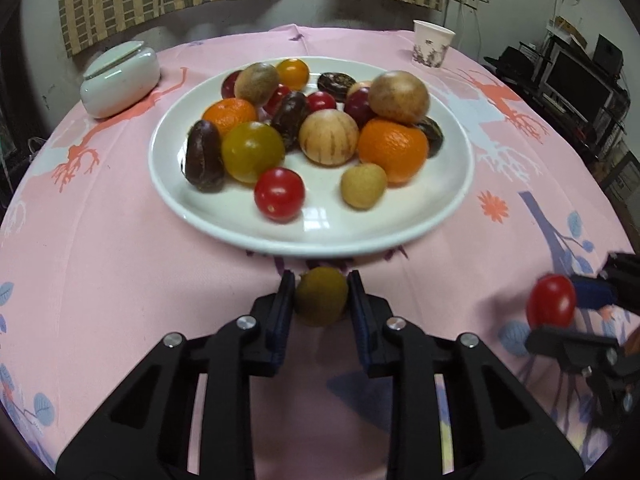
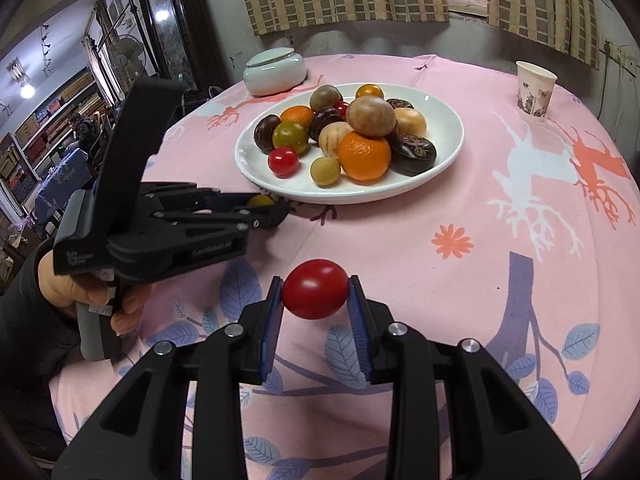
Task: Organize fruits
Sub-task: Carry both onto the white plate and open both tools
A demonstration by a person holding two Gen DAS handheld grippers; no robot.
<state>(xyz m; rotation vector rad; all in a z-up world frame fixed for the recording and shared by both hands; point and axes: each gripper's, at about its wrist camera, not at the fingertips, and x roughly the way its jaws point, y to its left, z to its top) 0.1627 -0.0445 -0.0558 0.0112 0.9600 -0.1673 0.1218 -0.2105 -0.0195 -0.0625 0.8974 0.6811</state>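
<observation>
Right, the left claw (image 1: 321, 300) is pinched on a small round olive-brown fruit (image 1: 321, 295), squeezed between the two blue-lined black fingers (image 1: 282, 308), just short of the near rim of the white round ceramic plate (image 1: 316, 236). Seen from the right wrist, that same tool shows white lettering on its black body, "GenRobot.AI", with a smaller label beside it too blurred to read. Over on the other side, the right claw (image 2: 315, 292) grips a glossy red cherry tomato (image 2: 315, 289), smooth and slightly oval, held crosswise between its pads above the pink patterned tablecloth (image 2: 460, 280) on the worktop, well apart from the plate. On that plate sits a heap of fruit: two bright oranges (image 1: 392, 148), a yellow-green tomato (image 1: 253, 152), a red cherry tomato at the front (image 1: 279, 195), a pale tan longan-like ball (image 1: 363, 186), dark brown wrinkled fruits (image 1: 204, 156) and a big brownish round one on top (image 1: 398, 97). Behind the plate, to its left, rests a pale lidded ceramic jar (image 1: 120, 78); further right stands a printed paper cup (image 1: 432, 43), print illegible.
</observation>
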